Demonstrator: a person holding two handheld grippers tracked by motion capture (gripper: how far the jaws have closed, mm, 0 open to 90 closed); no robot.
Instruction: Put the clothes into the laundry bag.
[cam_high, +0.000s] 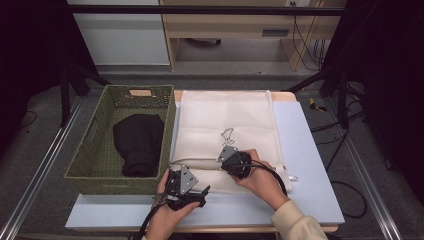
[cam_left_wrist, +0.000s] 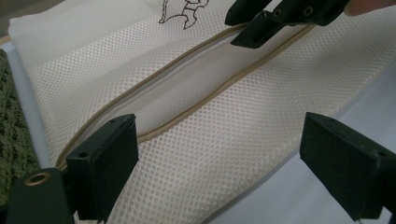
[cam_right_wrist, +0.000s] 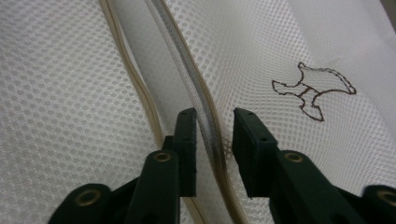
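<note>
A cream mesh bag (cam_high: 225, 120) lies flat on the table, its beige-trimmed opening (cam_left_wrist: 187, 102) gaping along the near edge. My left gripper (cam_high: 202, 196) hovers at the bag's near left corner, open wide, with mesh (cam_left_wrist: 233, 140) between and below its jaws but not touching them. My right gripper (cam_high: 225, 161) is down at the opening. Its jaws (cam_right_wrist: 215, 116) stand narrowly apart on either side of the raised upper trim (cam_right_wrist: 205, 107), with a gap still showing. From the left gripper view the right gripper (cam_left_wrist: 243, 25) comes in at the top.
A green woven basket (cam_high: 100, 150) stands left of the bag, touching the table's left side, with a black garment (cam_high: 139, 142) inside. A small outline figure (cam_right_wrist: 310, 91) is printed on the bag. Bare pale-blue table (cam_high: 305, 165) lies to the right.
</note>
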